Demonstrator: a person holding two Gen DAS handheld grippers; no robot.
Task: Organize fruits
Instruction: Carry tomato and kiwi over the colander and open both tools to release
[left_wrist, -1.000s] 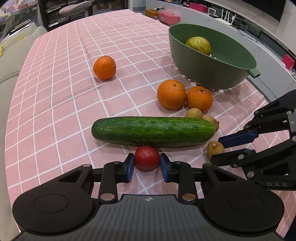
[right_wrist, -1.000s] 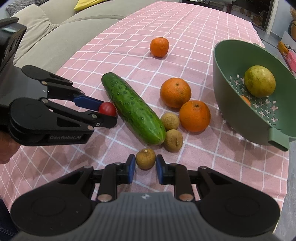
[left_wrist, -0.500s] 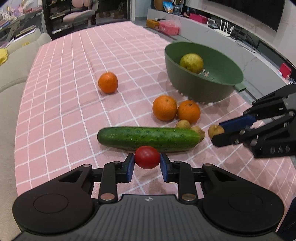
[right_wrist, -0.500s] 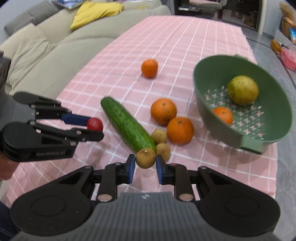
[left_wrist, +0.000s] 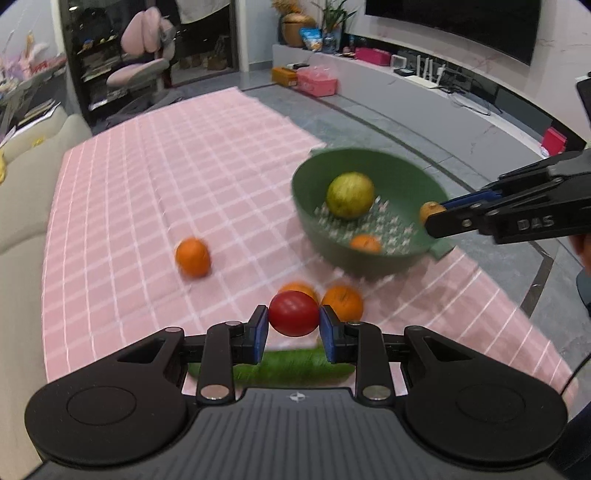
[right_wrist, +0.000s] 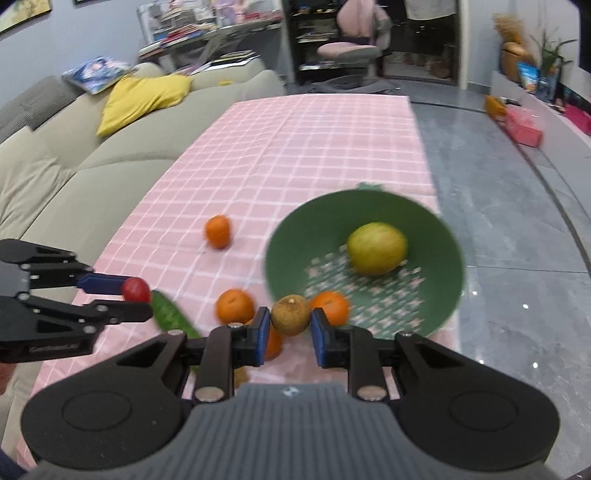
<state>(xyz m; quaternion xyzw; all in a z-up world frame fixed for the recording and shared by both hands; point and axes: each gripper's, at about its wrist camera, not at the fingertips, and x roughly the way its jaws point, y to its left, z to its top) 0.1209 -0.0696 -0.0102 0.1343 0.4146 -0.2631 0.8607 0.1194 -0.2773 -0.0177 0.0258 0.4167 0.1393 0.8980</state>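
Observation:
My left gripper (left_wrist: 293, 329) is shut on a small red tomato (left_wrist: 293, 313), held well above the pink checked cloth; it also shows in the right wrist view (right_wrist: 136, 289). My right gripper (right_wrist: 289, 332) is shut on a small brown fruit (right_wrist: 290, 315), raised near the rim of the green colander bowl (right_wrist: 295, 236); it shows at the bowl's right side in the left wrist view (left_wrist: 430, 211). The bowl (left_wrist: 306, 199) holds a yellow-green fruit (left_wrist: 350, 195) and an orange (left_wrist: 365, 243). A cucumber (left_wrist: 295, 367) lies below the left gripper.
Three oranges lie on the cloth: one apart (left_wrist: 193, 257), two close together (left_wrist: 341, 302) near the cucumber. A beige sofa (right_wrist: 74, 158) runs along the left of the table. The grey floor (right_wrist: 498, 184) lies beyond the table's right edge.
Both grippers have risen high off the cloth with their fruits. The right gripper has carried the brown fruit up to the bowl's rim; the views are motion-blurred.

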